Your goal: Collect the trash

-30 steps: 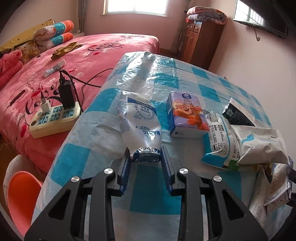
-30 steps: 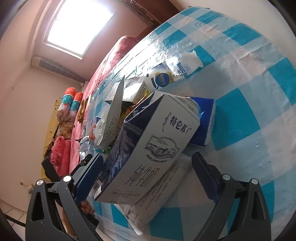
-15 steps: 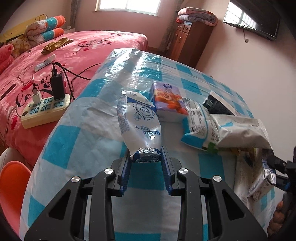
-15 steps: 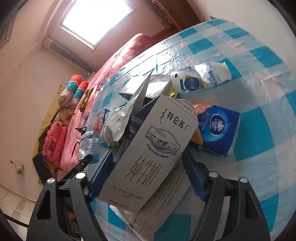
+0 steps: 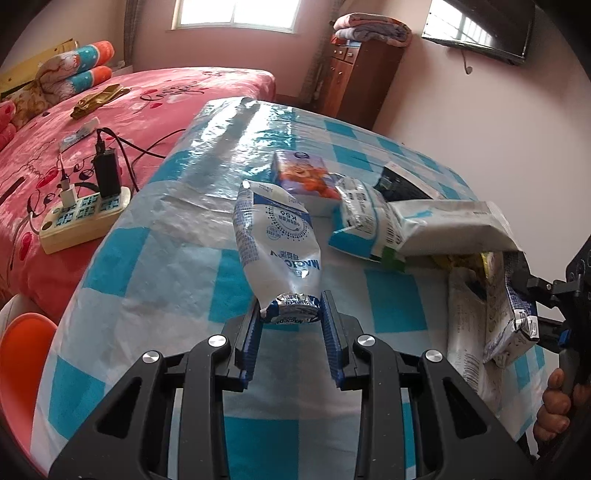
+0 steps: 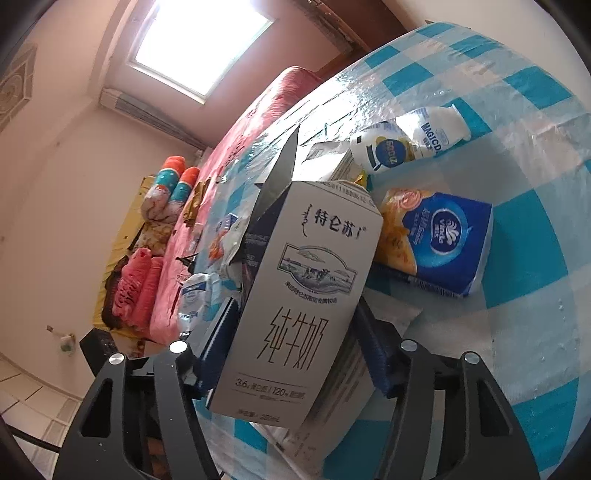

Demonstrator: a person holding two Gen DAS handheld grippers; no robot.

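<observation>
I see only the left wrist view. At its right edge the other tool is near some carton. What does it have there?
Observer: The right tool has a grey milk carton between its jaws, which are closing.
Operator: What is printed on it?
Observer: Black characters under an oval landscape picture.
Operator: What lies just beyond it?
Observer: A tissue pack, showing a blue side with a white logo.

Daylight from window (image 5: 236, 14), blown out white. Glare streaks across table cover (image 5: 236, 122) below it. Fisheye bending and dark vignette at corners. Focus sharp.
</observation>
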